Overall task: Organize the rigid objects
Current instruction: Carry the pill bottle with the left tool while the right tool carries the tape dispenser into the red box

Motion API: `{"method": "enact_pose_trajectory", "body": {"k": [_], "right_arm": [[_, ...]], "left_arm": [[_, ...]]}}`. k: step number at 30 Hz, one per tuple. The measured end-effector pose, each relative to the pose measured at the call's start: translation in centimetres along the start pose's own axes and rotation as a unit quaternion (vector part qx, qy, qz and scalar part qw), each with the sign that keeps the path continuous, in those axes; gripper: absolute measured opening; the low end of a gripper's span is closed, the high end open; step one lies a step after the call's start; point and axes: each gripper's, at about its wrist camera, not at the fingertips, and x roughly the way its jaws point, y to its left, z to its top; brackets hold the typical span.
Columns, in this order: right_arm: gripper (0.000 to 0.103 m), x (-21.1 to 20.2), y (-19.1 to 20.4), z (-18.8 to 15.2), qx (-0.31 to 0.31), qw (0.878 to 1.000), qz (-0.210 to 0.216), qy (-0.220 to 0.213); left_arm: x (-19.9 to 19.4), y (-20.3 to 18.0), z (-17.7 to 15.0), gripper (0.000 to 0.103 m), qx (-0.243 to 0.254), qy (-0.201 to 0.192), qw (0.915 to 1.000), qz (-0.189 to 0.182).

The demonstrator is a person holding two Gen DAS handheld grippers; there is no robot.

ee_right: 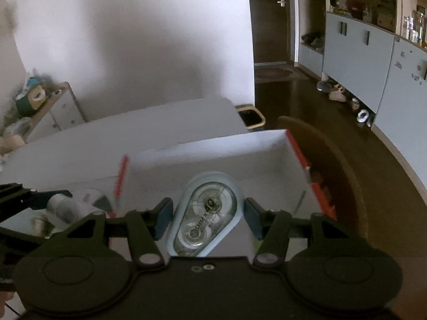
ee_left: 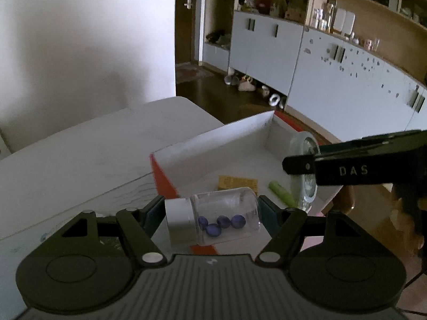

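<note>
My left gripper (ee_left: 212, 220) is shut on a clear glass bottle (ee_left: 226, 217) that lies sideways between the pads, silver cap to the left, several blue beads inside. It hangs over the near rim of a white box with red edges (ee_left: 162, 180). My right gripper (ee_right: 208, 218) is shut on a pale blue correction tape dispenser (ee_right: 206, 213), held upright over the same box (ee_right: 267, 154). From the left wrist camera the right gripper (ee_left: 301, 165) comes in from the right with the dispenser (ee_left: 305, 144). The right wrist camera catches the bottle (ee_right: 69, 208) at the left.
A yellow pad (ee_left: 237, 184) and a green stick (ee_left: 283, 193) lie in the box. The box stands on a white table (ee_left: 80, 154) by a white wall. A dark wooden floor, grey cabinets (ee_left: 347, 74) and a bin (ee_right: 252, 118) lie beyond.
</note>
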Motion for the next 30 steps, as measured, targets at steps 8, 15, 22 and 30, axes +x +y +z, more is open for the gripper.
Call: {"method": "enact_pose_trajectory", "body": {"k": [8, 15, 22, 30], "right_arm": [[0.057, 4.0, -3.1, 0.4, -0.034, 0.998, -0.001, 0.047], [0.057, 7.9, -3.3, -0.3, -0.076, 0.993, -0.007, 0.093], [0.057, 10.6, -3.2, -0.7, -0.079, 0.988, 0.004, 0.129], [0.057, 12.0, -2.6, -0.7, -0.086, 0.984, 0.008, 0.157]], "left_arm": [[5.5, -3.5, 1.1, 0.075, 0.021, 0.051, 0.9984, 0.010], [10.5, -5.4, 1.1, 0.075, 0.044, 0.104, 0.9931, 0.035], [15.0, -5.7, 1.0, 0.075, 0.032, 0.165, 0.9844, 0.051], [18.8, -5.3, 1.2, 0.075, 0.033, 0.243, 0.9680, 0.052]]}}
